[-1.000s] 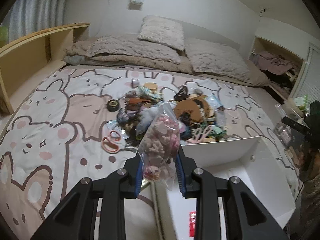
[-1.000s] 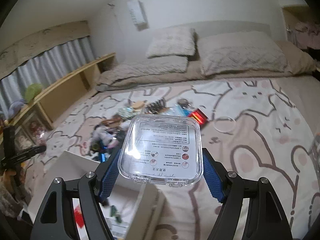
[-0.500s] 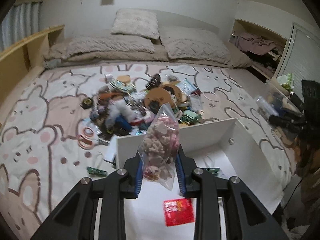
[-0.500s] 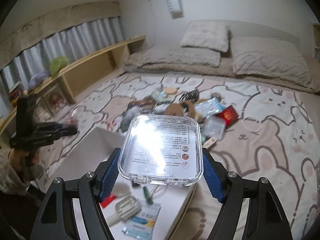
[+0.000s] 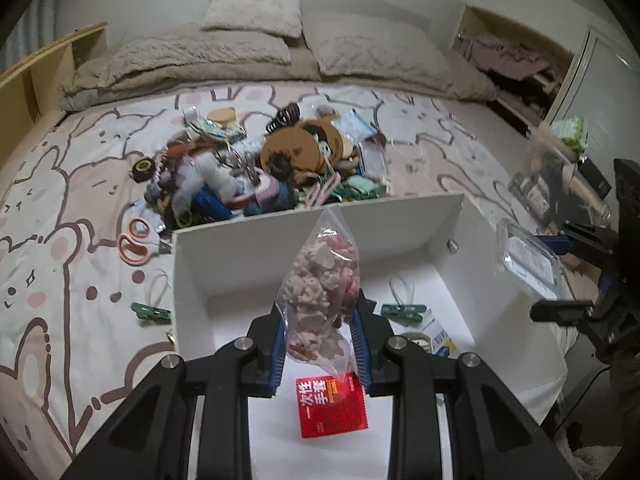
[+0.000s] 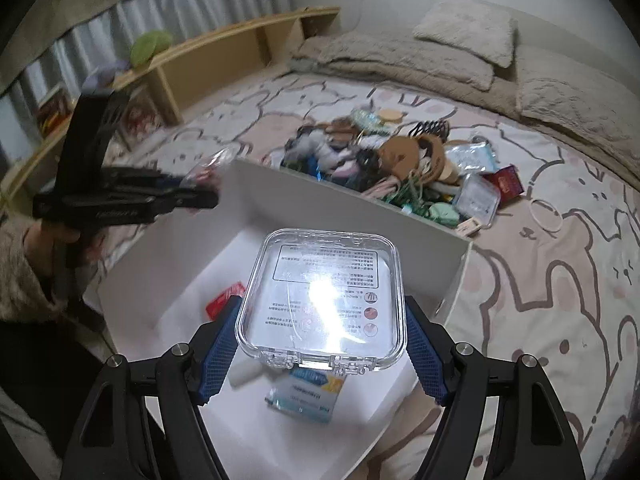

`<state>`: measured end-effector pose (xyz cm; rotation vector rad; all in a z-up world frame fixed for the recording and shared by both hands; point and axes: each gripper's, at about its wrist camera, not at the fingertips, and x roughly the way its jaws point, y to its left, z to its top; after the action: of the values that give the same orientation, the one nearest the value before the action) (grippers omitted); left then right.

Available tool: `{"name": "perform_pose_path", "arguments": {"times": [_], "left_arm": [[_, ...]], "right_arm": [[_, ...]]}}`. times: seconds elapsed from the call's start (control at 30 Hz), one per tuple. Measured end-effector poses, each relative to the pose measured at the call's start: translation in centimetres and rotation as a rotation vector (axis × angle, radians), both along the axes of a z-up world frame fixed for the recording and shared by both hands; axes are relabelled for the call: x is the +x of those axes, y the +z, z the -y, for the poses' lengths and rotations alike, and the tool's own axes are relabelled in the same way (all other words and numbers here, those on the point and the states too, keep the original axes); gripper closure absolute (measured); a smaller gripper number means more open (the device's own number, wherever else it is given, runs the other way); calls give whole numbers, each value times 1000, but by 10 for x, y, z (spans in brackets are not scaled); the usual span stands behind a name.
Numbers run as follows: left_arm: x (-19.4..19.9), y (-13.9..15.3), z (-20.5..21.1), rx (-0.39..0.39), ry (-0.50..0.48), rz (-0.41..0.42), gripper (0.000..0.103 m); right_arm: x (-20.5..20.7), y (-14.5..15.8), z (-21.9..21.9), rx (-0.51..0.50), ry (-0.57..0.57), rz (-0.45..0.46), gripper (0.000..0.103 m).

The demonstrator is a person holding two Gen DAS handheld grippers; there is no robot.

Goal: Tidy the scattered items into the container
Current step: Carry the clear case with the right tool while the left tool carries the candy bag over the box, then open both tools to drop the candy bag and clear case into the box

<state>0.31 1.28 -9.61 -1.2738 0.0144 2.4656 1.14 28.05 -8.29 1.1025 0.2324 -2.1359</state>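
Bag of pink bits, clear soft plastic (image 5: 322, 292): light, floppy, left hand-held gripper (image 5: 320, 350) pinches low. Clear rigid hinged case (image 6: 322, 300): slippery, right hand-held gripper (image 6: 320, 348) clamps its edges above white box (image 6: 320, 204).

On the bunny-print bedspread (image 5: 60, 208): open white rectangular box (image 5: 516, 280); behind its far wall, heap of mixed small clutter (image 5: 256, 168); orange-handled scissors (image 5: 136, 240) left; inside, red square packet (image 5: 332, 406).

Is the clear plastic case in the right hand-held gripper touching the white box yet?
Apart. The right wrist view shows the clear plastic case clamped between the right hand-held gripper's pads, above the white box floor.
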Motion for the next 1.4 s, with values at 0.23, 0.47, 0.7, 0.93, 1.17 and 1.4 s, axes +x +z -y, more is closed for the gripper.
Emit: {"name": "perform_pose_path", "arguments": {"times": [0.23, 0.47, 0.7, 0.93, 1.17, 1.4], "left_arm": [[-2, -10, -10, -61, -1, 41, 74], [-5, -16, -9, -81, 23, 74, 70], [-3, -15, -4, -84, 44, 68, 30], [-2, -17, -2, -81, 37, 75, 30], [0, -17, -1, -86, 29, 74, 30], [-1, -20, 0, -83, 31, 85, 30]], "right_arm": [[17, -12, 12, 95, 67, 12, 26], [29, -24, 27, 241, 153, 13, 26], [41, -36, 42, 389, 274, 35, 26], [44, -46, 55, 471, 358, 124, 26], [38, -63, 63, 577, 462, 211, 26], [31, -77, 63, 638, 572, 290, 26]]}}
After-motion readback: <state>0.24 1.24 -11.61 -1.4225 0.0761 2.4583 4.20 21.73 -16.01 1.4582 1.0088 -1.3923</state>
